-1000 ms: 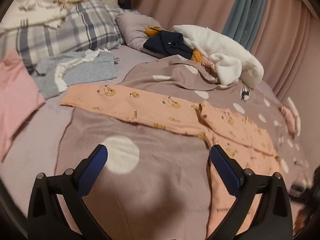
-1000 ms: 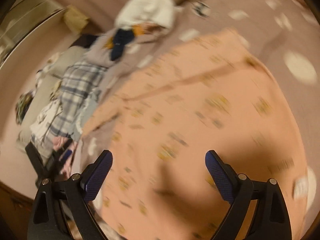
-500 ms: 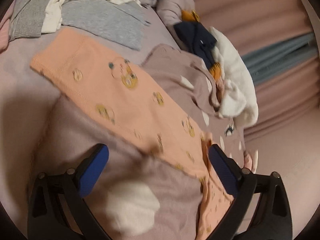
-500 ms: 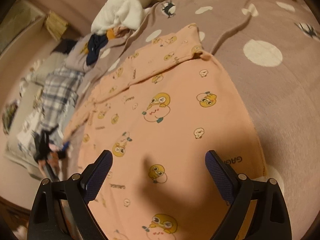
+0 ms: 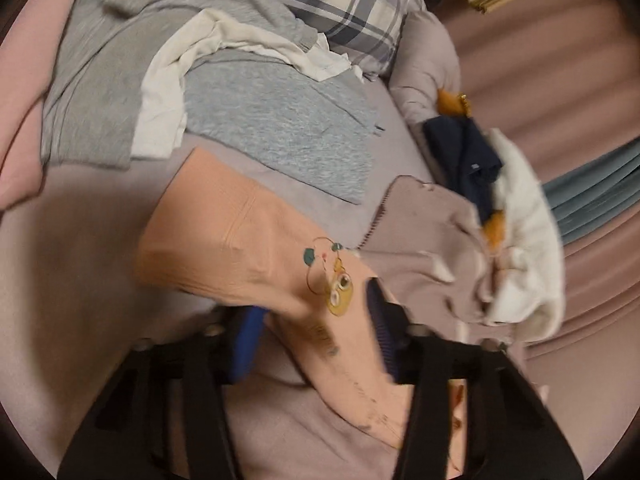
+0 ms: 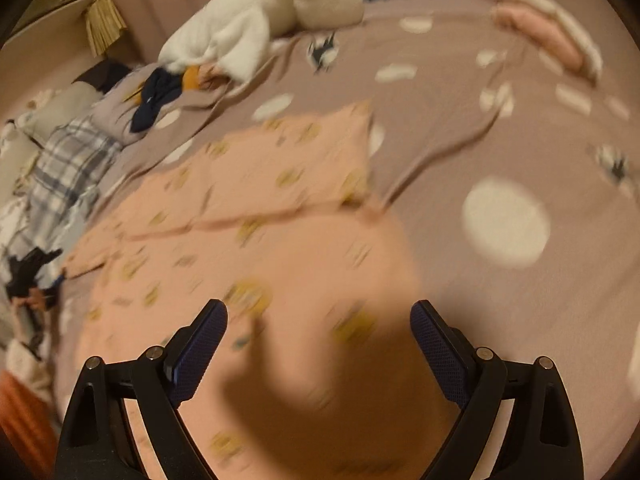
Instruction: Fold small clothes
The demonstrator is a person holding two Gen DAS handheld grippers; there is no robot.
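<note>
Peach pyjama cloth [image 5: 256, 248] lies spread on the dotted mauve blanket [image 6: 500, 152], its sleeve end passing between the left gripper [image 5: 316, 332] jaws, which are narrowed around it. Whether they pinch it is unclear. The right gripper [image 6: 318, 344] hovers wide open over the garment's body.

The right gripper [image 6: 318, 344] is held wide open above the peach pajama top [image 6: 248, 240], with nothing between its blue fingers [image 6: 200, 344]. The top is spread flat on a brown blanket [image 6: 460, 128] with white dots. A white fluffy cloth [image 6: 248, 28] is seen far away, and a plaid pillow [image 6: 68, 160] at the left. Much is blurred.
</note>
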